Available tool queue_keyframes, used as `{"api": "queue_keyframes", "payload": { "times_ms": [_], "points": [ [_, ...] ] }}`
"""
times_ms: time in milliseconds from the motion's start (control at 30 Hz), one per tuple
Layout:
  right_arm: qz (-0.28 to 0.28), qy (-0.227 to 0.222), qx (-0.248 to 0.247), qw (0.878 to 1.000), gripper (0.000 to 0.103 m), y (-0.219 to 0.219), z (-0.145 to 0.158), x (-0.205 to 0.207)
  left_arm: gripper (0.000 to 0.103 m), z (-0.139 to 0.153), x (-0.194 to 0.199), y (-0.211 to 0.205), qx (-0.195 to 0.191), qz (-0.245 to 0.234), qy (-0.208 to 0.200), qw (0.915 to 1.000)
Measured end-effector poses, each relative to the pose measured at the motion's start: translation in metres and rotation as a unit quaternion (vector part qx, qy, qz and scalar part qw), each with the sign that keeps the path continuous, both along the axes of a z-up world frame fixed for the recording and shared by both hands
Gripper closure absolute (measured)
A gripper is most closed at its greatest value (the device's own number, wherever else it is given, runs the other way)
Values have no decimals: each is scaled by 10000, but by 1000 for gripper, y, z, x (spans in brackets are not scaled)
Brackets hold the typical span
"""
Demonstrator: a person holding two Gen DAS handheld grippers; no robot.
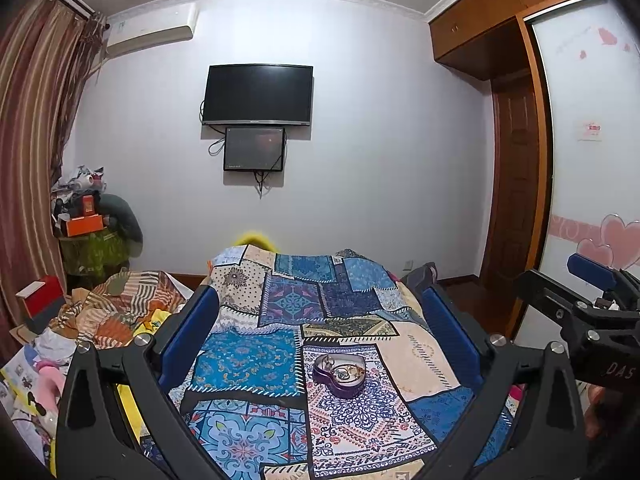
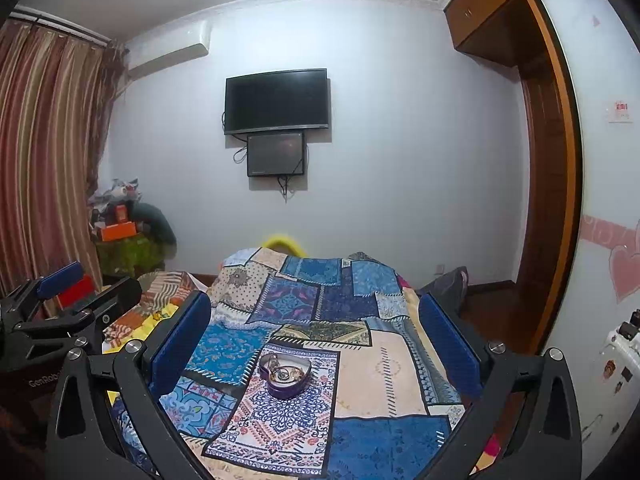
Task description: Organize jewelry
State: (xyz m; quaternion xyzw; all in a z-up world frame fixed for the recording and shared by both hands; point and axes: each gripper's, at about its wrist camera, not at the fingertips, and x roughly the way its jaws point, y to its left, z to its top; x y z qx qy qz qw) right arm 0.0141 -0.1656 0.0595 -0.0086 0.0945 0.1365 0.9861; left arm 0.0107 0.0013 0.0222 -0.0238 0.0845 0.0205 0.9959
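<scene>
My left hand-held gripper (image 1: 320, 332) is spread wide, its blue-padded fingers (image 1: 192, 328) standing at the left and right of the left wrist frame with nothing between them. My right hand-held gripper (image 2: 316, 336) is just as wide open and holds nothing.

In both views the fingers frame a heart-shaped purple jewelry box (image 1: 339, 374), lidless, resting on the patchwork bedspread (image 1: 248, 360) a little below the middle of the frame. Small pieces of jewelry (image 1: 344, 372) lie tangled inside it, gold and silver in colour; I cannot make out individual pieces. Neither gripper touches the box; it sits well ahead of the fingertips.

In the left wrist view my right gripper juts in at the right edge; in the right wrist view my left one shows at the left edge.

At the far wall, above the middle of the frame, a dark television (image 1: 258, 94) hangs with a smaller screen (image 1: 254, 149) just beneath it. An air conditioner (image 1: 150, 28) is mounted at the upper left, beside striped curtains (image 1: 28, 140). A wooden wardrobe (image 1: 516, 160) fills the right. Crumpled bedding (image 1: 116, 312) and clutter lie in the lower left.
</scene>
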Motion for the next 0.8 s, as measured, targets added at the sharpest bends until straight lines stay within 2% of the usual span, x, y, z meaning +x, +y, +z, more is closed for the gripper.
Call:
{"api": "queue_keyframes", "payload": {
  "times_ms": [800],
  "points": [
    [22,30,73,10000,0,-3,1,1,1,-3,3,2,-41,-86,52,9999]
  ]
}}
